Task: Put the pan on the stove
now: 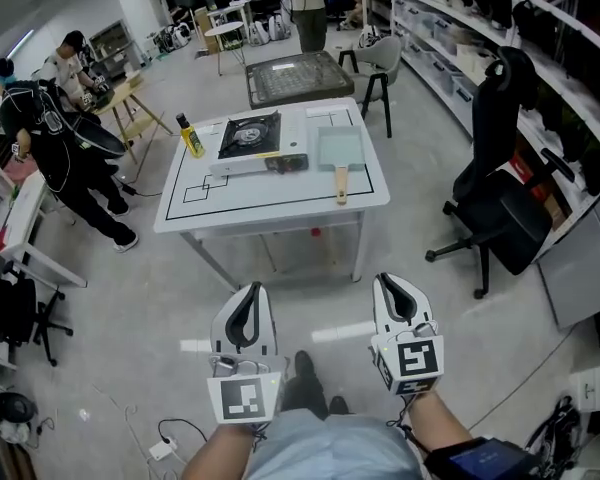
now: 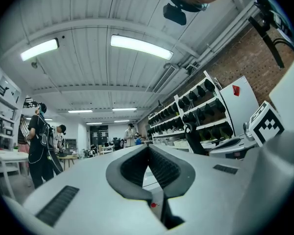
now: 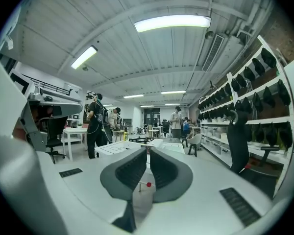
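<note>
The pan [image 1: 340,148] is square and pale green with a wooden handle, and it lies on the right part of the white table [image 1: 280,196]. Left of it on the same table sits the black portable stove [image 1: 250,136], with nothing on its burner. Both grippers hang well short of the table, over the floor at the bottom of the head view. The left gripper [image 1: 248,288] is shut and empty, its pads meeting at the tips [image 2: 148,147]. The right gripper [image 1: 395,280] is also shut and empty [image 3: 147,150]. Each points toward the table.
A yellow bottle [image 1: 191,138] stands at the stove's left. A black office chair [image 1: 500,208] is to the right of the table, and a grey chair [image 1: 380,63] and a dark trolley [image 1: 298,76] are behind it. A person in black [image 1: 60,148] stands at the left. Shelving lines the right wall.
</note>
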Tool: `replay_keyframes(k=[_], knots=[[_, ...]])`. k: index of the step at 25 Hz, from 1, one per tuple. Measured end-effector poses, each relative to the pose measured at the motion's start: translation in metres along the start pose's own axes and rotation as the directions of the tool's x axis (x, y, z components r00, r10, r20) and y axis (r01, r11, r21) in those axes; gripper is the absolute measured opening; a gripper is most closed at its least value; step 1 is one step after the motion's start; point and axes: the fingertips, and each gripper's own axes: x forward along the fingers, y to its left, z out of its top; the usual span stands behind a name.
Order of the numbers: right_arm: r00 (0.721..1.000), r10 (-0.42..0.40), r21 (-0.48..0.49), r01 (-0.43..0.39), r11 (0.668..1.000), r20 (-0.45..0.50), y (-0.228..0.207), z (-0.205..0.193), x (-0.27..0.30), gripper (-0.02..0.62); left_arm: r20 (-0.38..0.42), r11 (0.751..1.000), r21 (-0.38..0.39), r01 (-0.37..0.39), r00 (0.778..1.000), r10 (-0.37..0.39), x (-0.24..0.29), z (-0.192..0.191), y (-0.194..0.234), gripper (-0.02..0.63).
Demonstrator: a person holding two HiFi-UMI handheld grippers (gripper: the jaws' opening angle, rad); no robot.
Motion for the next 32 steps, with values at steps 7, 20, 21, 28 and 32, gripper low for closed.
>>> replay_keyframes(k=[7, 20, 21, 28, 32], knots=[[0.999, -0.008, 0.03, 0.01, 1.0, -0.041, -0.012, -0.018, 0.047, 0.051, -0.039, 1.0, -0.025, 0.009, 0.999, -0.01, 0.047, -0.033, 0.017, 0.017], [0.993, -0.02, 0.066, 0.027, 0.997, -0.112, -0.033, -0.026, 0.194, 0.051, -0.092, 0.998, -0.062, 0.031, 0.995, -0.036, 0.187, -0.081, 0.084, 0.017], [0.994, -0.026, 0.066, 0.033, 0.997, -0.108, -0.036, -0.022, 0.205, 0.051, -0.086, 0.998, -0.061, 0.034, 0.996, -0.039, 0.198, -0.081, 0.09, 0.017], [0.994, -0.07, 0.054, 0.074, 0.996, -0.079, -0.047, 0.008, 0.268, 0.051, -0.03, 0.996, -0.049, 0.074, 0.997, -0.076, 0.26, -0.072, 0.122, 0.017], [0.994, -0.098, 0.041, 0.099, 0.994, -0.039, -0.058, 0.028, 0.286, 0.051, -0.001, 0.995, -0.042, 0.091, 0.996, -0.091, 0.285, -0.068, 0.13, 0.017]])
